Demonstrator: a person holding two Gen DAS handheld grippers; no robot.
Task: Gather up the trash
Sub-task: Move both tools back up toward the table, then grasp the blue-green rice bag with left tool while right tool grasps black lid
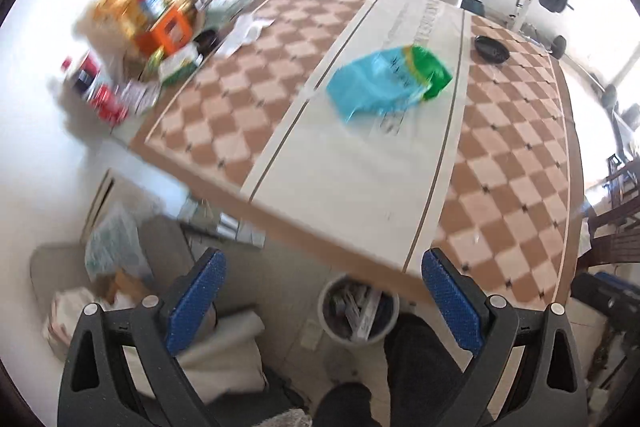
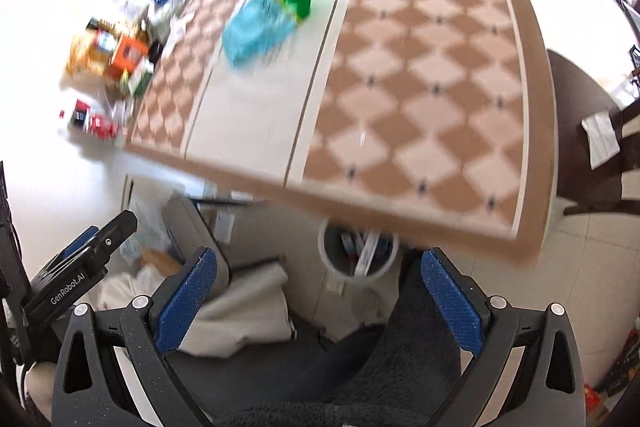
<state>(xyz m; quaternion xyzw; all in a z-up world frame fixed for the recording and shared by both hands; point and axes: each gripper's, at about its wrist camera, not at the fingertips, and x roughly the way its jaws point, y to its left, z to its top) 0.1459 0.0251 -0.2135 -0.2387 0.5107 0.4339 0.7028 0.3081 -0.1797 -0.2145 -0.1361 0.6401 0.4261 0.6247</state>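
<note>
— Hanging over the near edge of the checkered table (image 1: 224,131), both grippers are sitting spread wide and holding nothing: the left gripper (image 1: 324,301) and the right gripper (image 2: 320,301) are each showing blue pads far apart. Where is the trash lying?

— A blue-and-green plastic bag (image 1: 386,81) is resting on the pale centre strip of the table, well apart from both grippers and away from every edge. Bare tabletop is stretching between it and the near edge — open room for reaching in.

— And the sides?

— Boxes, jars and cans (image 1: 152,19) are crowding the far left edge; a dark dish (image 1: 491,47) is sitting far right of the strip. A white bin (image 1: 358,311) is standing on the floor below the near edge, partly under the overhang, with papers inside.
</note>
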